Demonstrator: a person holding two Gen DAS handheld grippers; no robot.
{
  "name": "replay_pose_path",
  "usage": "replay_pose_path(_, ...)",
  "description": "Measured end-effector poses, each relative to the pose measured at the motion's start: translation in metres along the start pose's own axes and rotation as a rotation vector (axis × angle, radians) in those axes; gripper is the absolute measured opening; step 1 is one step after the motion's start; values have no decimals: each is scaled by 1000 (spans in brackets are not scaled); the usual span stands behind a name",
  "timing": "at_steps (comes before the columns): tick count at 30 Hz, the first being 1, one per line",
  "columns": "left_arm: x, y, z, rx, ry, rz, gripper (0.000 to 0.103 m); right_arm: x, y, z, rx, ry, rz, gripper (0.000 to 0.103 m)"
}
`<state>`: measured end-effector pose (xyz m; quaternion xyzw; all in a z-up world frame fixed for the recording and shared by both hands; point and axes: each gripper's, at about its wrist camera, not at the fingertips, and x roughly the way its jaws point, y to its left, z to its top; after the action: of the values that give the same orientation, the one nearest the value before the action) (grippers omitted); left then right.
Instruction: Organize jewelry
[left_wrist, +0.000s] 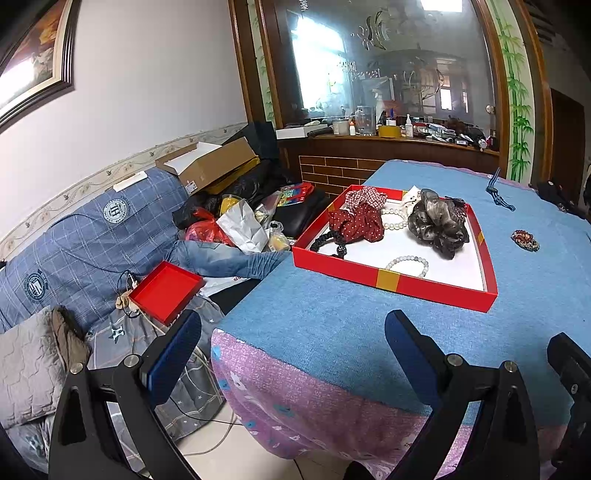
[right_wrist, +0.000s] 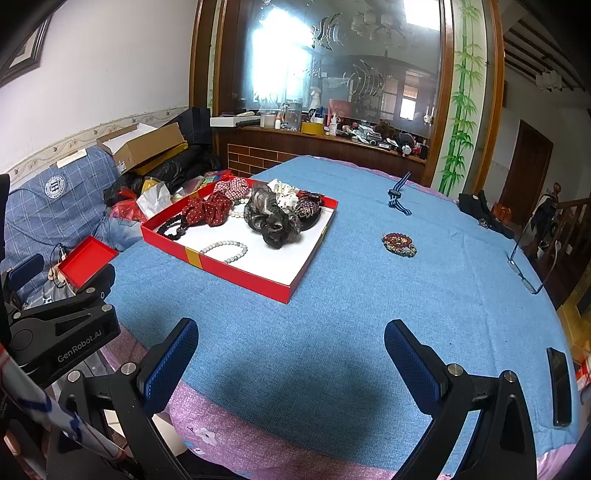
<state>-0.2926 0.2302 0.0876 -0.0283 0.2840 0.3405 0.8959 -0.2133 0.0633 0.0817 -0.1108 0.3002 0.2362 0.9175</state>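
Note:
A red tray with a white floor (left_wrist: 436, 288) (right_wrist: 236, 269) lies on the blue tablecloth. In it are a grey scrunchie (left_wrist: 437, 221) (right_wrist: 271, 218), a red dotted scrunchie (left_wrist: 356, 221) (right_wrist: 207, 210), a black hair tie (right_wrist: 171, 227), a pearl bracelet (left_wrist: 408, 264) (right_wrist: 227, 251) and more pieces at the back. A red beaded bracelet (left_wrist: 525, 239) (right_wrist: 399, 243) and a blue striped band (left_wrist: 498, 194) (right_wrist: 398, 195) lie on the cloth outside the tray. My left gripper (left_wrist: 291, 350) is open and empty at the table's near corner. My right gripper (right_wrist: 291, 354) is open and empty over the near cloth.
A red lid (left_wrist: 166, 291) (right_wrist: 86, 260) lies on the cluttered sofa at the left. Glasses (right_wrist: 532, 266) and a phone (right_wrist: 559, 386) lie near the table's right edge. A wooden counter with bottles (right_wrist: 332, 136) stands behind the table.

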Motion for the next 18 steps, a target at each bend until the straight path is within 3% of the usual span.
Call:
replay_pose_path(12, 0, -1, 1, 10, -5, 9, 99, 4, -5, -2, 20, 16, 5, 102)
replay_pose_path(18, -8, -21, 20, 58, -67, 34, 99, 15, -40, 1, 105, 45, -17, 102)
